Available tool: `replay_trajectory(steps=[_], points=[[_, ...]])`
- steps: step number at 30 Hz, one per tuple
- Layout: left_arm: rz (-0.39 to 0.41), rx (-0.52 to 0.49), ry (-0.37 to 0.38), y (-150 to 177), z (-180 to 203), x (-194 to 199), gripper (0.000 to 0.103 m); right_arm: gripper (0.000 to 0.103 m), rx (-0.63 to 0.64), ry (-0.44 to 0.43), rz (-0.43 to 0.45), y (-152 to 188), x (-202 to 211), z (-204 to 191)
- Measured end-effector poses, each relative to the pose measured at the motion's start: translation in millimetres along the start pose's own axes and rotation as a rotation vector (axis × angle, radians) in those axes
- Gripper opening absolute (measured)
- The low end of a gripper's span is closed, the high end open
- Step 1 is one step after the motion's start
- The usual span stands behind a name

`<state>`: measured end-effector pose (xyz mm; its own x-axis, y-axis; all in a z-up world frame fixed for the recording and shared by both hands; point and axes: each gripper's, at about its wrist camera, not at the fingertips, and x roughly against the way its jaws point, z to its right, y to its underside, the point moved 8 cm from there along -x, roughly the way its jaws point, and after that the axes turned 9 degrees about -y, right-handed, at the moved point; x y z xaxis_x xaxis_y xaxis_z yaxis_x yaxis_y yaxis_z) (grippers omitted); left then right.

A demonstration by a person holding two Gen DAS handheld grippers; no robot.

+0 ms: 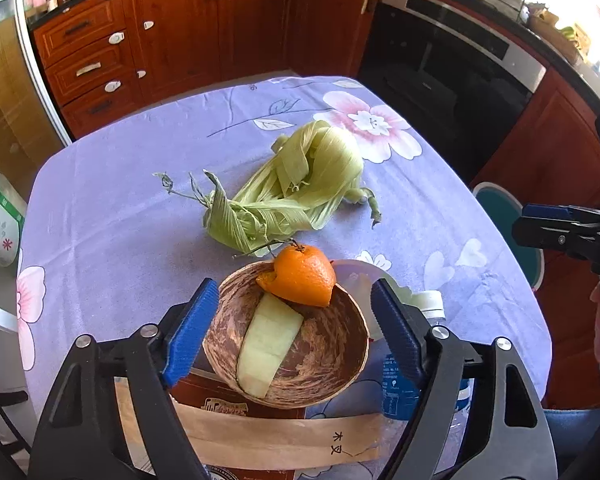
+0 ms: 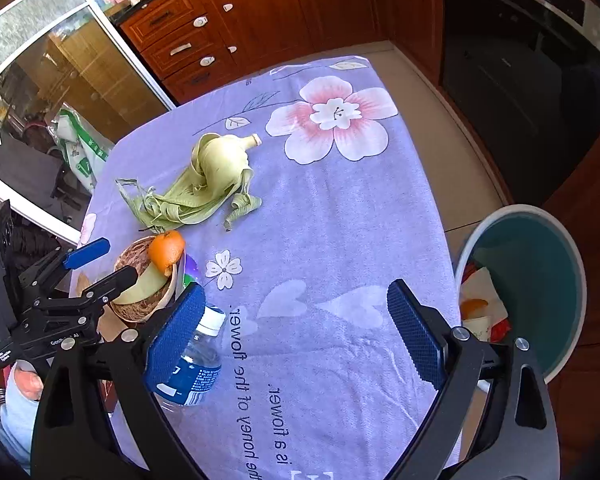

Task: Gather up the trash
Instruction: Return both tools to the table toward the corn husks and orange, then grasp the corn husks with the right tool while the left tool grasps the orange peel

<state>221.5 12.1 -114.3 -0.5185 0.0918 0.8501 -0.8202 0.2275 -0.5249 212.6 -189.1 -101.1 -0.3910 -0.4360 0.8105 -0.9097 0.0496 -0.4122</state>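
A brown coconut-shell bowl [image 1: 320,360] holds an orange peel [image 1: 304,280] and a pale melon rind [image 1: 266,352]. My left gripper [image 1: 296,328] is open, its blue pads on either side of the bowl, apart from it. Green corn husks [image 1: 288,188] lie beyond on the purple cloth. In the right wrist view my right gripper [image 2: 296,336] is open and empty above the cloth, with a plastic water bottle [image 2: 196,364] by its left pad. The bowl [image 2: 144,304], peel [image 2: 166,250] and husks [image 2: 204,180] lie left of it. A teal trash bin [image 2: 540,280] with rubbish stands off the table's right edge.
A brown paper sleeve [image 1: 284,436] and a printed box lie under the left gripper. A white lid or disc [image 1: 360,276] lies behind the bowl. Wooden cabinets [image 1: 172,32] and an oven [image 1: 452,68] stand beyond the table [image 2: 340,220]. A bag [image 2: 80,148] stands on the floor at the left.
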Motion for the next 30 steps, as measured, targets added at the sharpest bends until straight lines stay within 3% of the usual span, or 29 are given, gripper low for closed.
replay_trajectory(steps=[6, 17, 24, 30], points=[[-0.035, -0.022, 0.013, -1.9, 6.9, -19.4, 0.061, 0.088, -0.002, -0.014, -0.024, -3.9, -15.8, -4.6], [-0.060, -0.010, 0.021, -4.9, 3.1, -30.8, 0.061, 0.088, 0.006, -0.043, -0.058, -13.6, -39.8, -15.0], [-0.026, 0.018, 0.009, -25.4, -16.1, -26.4, 0.061, 0.088, 0.007, -0.076, -0.036, -49.1, -63.8, -28.7], [-0.039, 0.034, 0.024, -19.9, -27.9, -25.4, 0.061, 0.088, 0.086, -0.084, -0.037, -81.3, -107.1, -50.0]])
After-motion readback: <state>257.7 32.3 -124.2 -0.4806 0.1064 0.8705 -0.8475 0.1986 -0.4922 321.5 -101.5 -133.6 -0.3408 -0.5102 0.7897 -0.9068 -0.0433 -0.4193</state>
